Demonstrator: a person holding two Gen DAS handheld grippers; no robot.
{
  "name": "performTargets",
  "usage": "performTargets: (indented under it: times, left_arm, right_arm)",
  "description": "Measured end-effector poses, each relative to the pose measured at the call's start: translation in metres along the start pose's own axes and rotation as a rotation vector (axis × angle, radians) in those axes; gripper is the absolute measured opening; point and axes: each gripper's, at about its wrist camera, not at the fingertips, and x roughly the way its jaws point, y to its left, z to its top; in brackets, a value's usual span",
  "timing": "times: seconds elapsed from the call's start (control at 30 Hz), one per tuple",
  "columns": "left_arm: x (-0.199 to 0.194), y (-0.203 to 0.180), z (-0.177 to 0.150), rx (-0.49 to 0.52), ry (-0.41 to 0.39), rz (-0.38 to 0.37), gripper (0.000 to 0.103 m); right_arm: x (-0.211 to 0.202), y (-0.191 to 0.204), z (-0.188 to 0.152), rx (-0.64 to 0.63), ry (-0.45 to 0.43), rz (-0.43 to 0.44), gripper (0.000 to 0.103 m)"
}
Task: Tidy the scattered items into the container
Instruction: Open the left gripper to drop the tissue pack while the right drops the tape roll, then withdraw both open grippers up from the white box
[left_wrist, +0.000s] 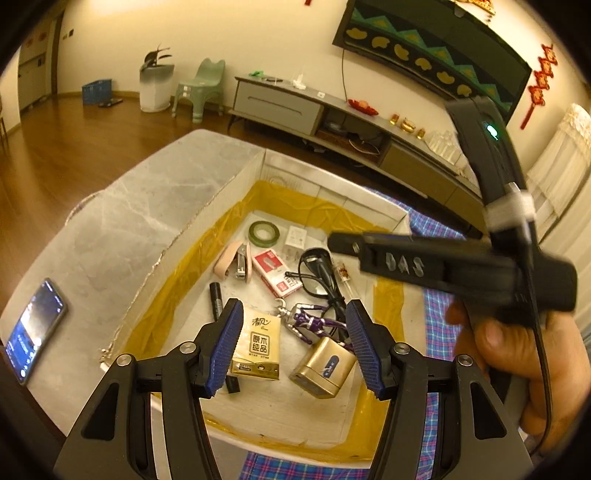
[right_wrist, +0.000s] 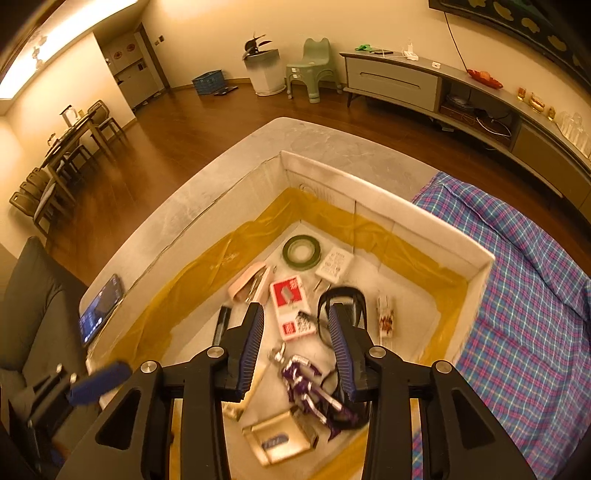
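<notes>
In the middle of the grey tabletop stands the white box, open at the top and lined low down with yellow plastic, and the small things lie on its floor. At the far end is a green roll of tape, with a white card just beside it. Nearer lie a pink stapler, a red and white packet, a black pen and a black looped cord. Closest of all are a yellow pack of tissues, a purple strap with a metal clip and a gold padlock. The left tool hangs over the tissues and the padlock; its blue pads stand wide apart and hold nothing. The right tool hangs over the purple strap and the cord. Its pads are partly apart, with nothing gripped between them. In the left view a hand holds the right tool's handle above the right side of the box. To the right of the box lies a blue checked cloth. A phone with a lit screen lies on the tabletop to the left of the box, well apart from it.
</notes>
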Motion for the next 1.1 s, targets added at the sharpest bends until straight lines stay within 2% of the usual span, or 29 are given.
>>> performTargets:
  times: [0.27,0.53,0.67,0.83,1.1]
  left_arm:
    - [-0.016,-0.009,-0.001,0.036,-0.050,0.034,0.061]
    - [-0.023,-0.015,-0.005,0.067,-0.059,0.074,0.061]
    - [-0.029,-0.018,-0.008,0.078,-0.102,0.071,0.061]
    - [-0.033,-0.021,-0.010,0.065,-0.136,0.048,0.067]
    - [-0.039,-0.032,-0.016,0.096,-0.173,0.096,0.067]
  right_arm:
    - [-0.037,0.010,-0.035,-0.049,-0.042,0.010,0.042]
    - [-0.074,0.015,-0.073,-0.097,-0.091,-0.003,0.045]
    - [-0.090,0.017,-0.092,-0.129,-0.110,-0.013,0.046]
    - [-0.098,0.016,-0.111,-0.128,-0.111,0.001,0.047]
    - [-0.102,0.019,-0.134,-0.112,-0.110,0.037,0.047]
